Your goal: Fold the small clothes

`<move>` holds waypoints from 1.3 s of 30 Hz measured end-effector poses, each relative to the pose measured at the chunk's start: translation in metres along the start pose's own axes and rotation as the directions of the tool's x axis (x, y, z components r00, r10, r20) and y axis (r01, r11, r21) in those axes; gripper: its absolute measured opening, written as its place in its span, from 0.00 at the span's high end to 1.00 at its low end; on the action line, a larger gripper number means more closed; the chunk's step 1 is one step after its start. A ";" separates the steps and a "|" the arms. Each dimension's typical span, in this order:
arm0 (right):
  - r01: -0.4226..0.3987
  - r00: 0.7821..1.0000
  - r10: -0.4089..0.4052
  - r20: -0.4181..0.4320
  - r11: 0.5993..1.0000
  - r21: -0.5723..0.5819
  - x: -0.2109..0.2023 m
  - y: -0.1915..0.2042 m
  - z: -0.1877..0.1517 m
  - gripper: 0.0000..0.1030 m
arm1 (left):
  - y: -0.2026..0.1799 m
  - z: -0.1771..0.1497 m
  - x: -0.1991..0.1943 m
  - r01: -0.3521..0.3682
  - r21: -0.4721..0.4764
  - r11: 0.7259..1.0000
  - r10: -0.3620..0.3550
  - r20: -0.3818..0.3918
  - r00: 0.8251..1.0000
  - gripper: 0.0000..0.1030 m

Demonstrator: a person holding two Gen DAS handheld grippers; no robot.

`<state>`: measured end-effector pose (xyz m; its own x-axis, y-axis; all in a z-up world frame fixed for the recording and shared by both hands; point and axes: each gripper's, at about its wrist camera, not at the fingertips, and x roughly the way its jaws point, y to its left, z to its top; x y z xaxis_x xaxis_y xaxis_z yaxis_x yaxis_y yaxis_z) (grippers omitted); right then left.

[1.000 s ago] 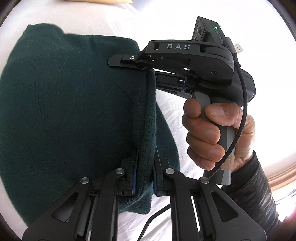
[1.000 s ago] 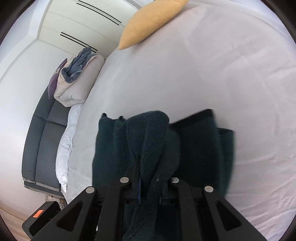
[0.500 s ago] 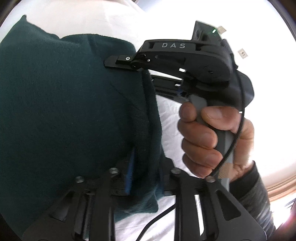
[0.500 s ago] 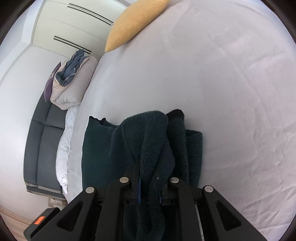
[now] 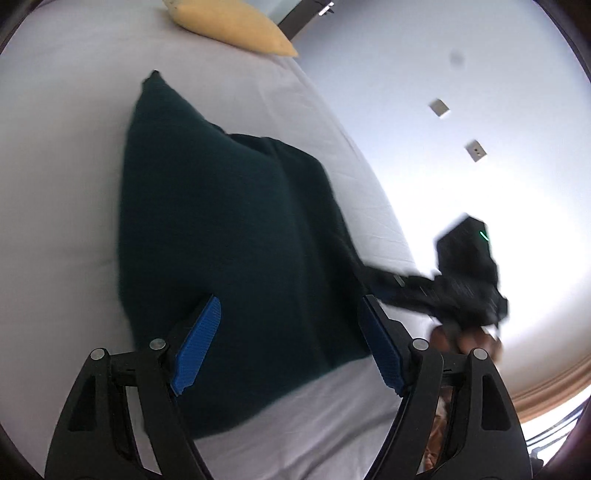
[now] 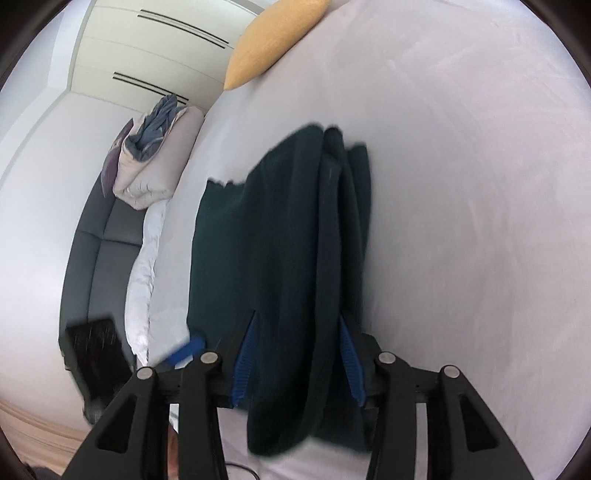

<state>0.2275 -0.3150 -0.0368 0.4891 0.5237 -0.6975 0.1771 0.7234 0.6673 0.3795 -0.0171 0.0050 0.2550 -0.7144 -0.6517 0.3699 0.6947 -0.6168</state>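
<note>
A dark green knit garment (image 5: 229,236) lies folded on the white bed sheet (image 5: 59,177). My left gripper (image 5: 291,341) is open, its blue pads spread wide just above the garment's near edge, holding nothing. In the right wrist view the same garment (image 6: 280,236) lies with a rolled fold along its right side. My right gripper (image 6: 297,360) is open, its blue pads either side of the garment's near end, the cloth loose between them. The right gripper's body (image 5: 461,280) shows blurred at the right of the left wrist view.
A yellow pillow (image 5: 236,26) lies at the head of the bed, also seen in the right wrist view (image 6: 273,37). A grey sofa (image 6: 99,251) with a bundle of bedding (image 6: 155,155) stands left of the bed. A dark box (image 6: 96,350) sits on the floor.
Both grippers have opened and let go of the garment's edge. The garment has dropped flat onto the bed, and both grippers have drawn back from it.
</note>
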 end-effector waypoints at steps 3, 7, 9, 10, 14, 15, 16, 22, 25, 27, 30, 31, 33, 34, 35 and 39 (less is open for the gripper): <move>0.050 0.999 -0.050 0.001 0.999 -0.022 -0.006 0.006 -0.024 0.55 | 0.006 0.001 -0.004 -0.033 0.030 0.999 0.033 -0.009 0.999 0.26; 0.137 0.991 -0.136 0.013 0.987 -0.083 -0.005 0.017 -0.039 0.68 | 0.011 0.000 0.000 -0.068 0.036 0.997 0.069 -0.034 0.997 0.27; 0.163 0.987 -0.162 0.013 0.984 -0.078 -0.003 0.013 -0.042 0.85 | 0.016 -0.001 -0.007 -0.059 0.030 0.998 0.060 -0.029 0.998 0.27; 0.162 0.987 -0.161 0.017 0.985 -0.061 -0.004 0.007 -0.044 0.87 | 0.018 0.000 -0.011 -0.057 0.028 0.998 0.057 -0.029 0.998 0.27; 0.079 0.996 -0.081 0.043 0.996 0.052 -0.013 -0.025 -0.052 0.90 | 0.023 -0.006 -0.020 -0.057 0.033 0.998 0.058 -0.039 0.998 0.27; 0.068 0.996 -0.071 0.048 0.996 0.066 -0.014 -0.030 -0.054 0.90 | 0.027 -0.006 -0.022 -0.060 0.033 0.998 0.062 -0.044 0.997 0.27; 0.053 0.997 -0.057 0.053 0.995 0.082 -0.014 -0.035 -0.057 0.90 | 0.022 -0.021 -0.015 -0.063 0.034 0.997 0.065 -0.047 0.997 0.27; -0.028 0.997 0.018 0.069 0.990 0.142 -0.011 -0.050 -0.058 0.92 | 0.031 -0.034 -0.023 -0.060 0.052 0.997 0.062 -0.047 0.997 0.27; -0.070 0.996 0.063 0.056 0.988 0.139 -0.011 -0.056 -0.064 0.92 | 0.038 -0.029 -0.041 -0.039 0.033 0.999 0.039 -0.025 0.999 0.27; -0.066 0.997 0.059 0.054 0.988 0.141 -0.018 -0.056 -0.066 0.91 | 0.032 -0.027 -0.048 -0.060 0.062 0.996 0.060 0.002 0.998 0.26; 0.002 0.999 -0.008 0.048 0.993 0.114 -0.034 -0.047 -0.064 0.81 | 0.041 -0.008 -0.055 -0.046 0.065 0.997 0.046 0.004 0.999 0.30; 0.057 0.995 -0.064 0.071 0.993 0.100 -0.045 -0.042 -0.061 0.77 | 0.044 0.001 -0.060 -0.050 0.068 0.996 0.050 0.013 0.999 0.35; 0.119 0.985 -0.128 0.115 0.990 0.081 -0.062 -0.035 -0.056 0.77 | 0.045 0.013 -0.071 -0.065 0.086 0.994 0.062 0.041 0.997 0.37; 0.131 0.980 -0.141 0.142 0.989 0.071 -0.070 -0.029 -0.049 0.77 | 0.048 0.019 -0.080 -0.065 0.094 0.994 0.060 0.055 0.997 0.37; 0.114 0.980 -0.122 0.158 0.992 0.059 -0.074 -0.025 -0.045 0.77 | 0.048 0.025 -0.084 -0.061 0.103 0.993 0.054 0.067 0.996 0.37; -0.065 0.986 0.069 0.153 0.997 -0.030 -0.055 0.008 -0.011 0.77 | 0.054 0.057 -0.083 -0.065 0.132 0.989 0.054 0.080 0.995 0.51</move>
<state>0.1927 -0.3332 0.0040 0.6253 0.4968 -0.6018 0.1193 0.7012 0.7029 0.4295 0.0747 0.0511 0.3455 -0.6799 -0.6468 0.4676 0.7223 -0.5095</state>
